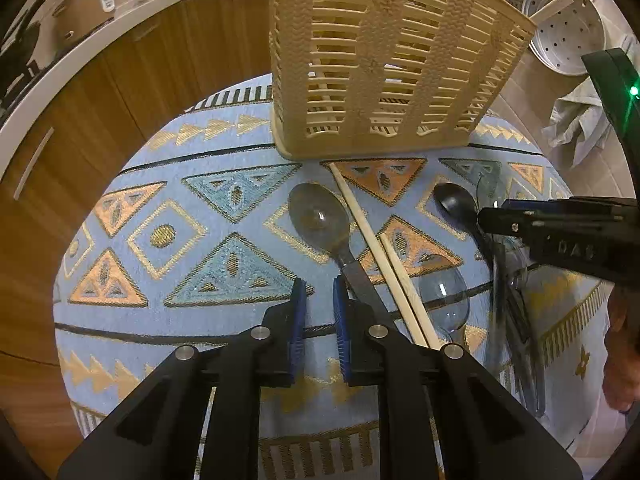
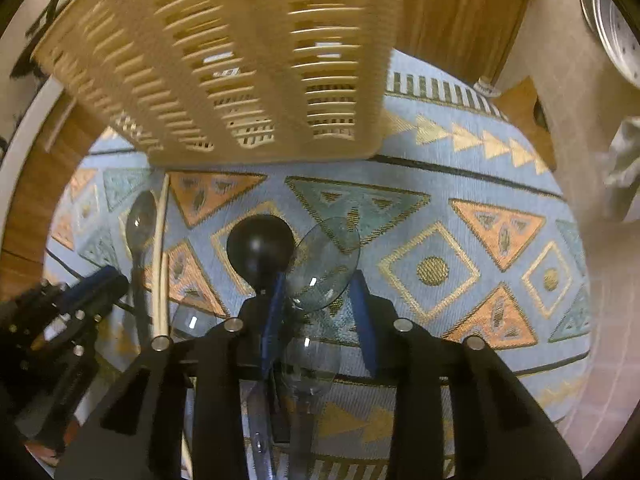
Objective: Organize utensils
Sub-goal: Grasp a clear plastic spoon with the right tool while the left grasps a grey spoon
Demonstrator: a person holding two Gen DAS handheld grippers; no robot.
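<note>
A cream slotted utensil basket point(image 1: 380, 64) stands at the far side of a patterned blue cloth point(image 1: 192, 248); it also shows in the right wrist view point(image 2: 240, 64). On the cloth lie a grey translucent spoon point(image 1: 320, 216), two wooden chopsticks point(image 1: 384, 264), a clear spoon point(image 1: 444, 300) and a black spoon point(image 1: 456, 200). My left gripper point(image 1: 320, 300) is open just above the cloth, left of the grey spoon's handle. My right gripper point(image 2: 320, 300) is open around clear spoons point(image 2: 326, 264), with the black spoon point(image 2: 260, 246) by its left finger. Its body point(image 1: 560, 232) shows over the black spoon.
Wooden cabinets point(image 1: 100, 120) with a white countertop and pots point(image 1: 80, 12) curve behind on the left. A metal steamer tray point(image 1: 568, 28) and a grey rag point(image 1: 580, 120) hang on the tiled wall at right.
</note>
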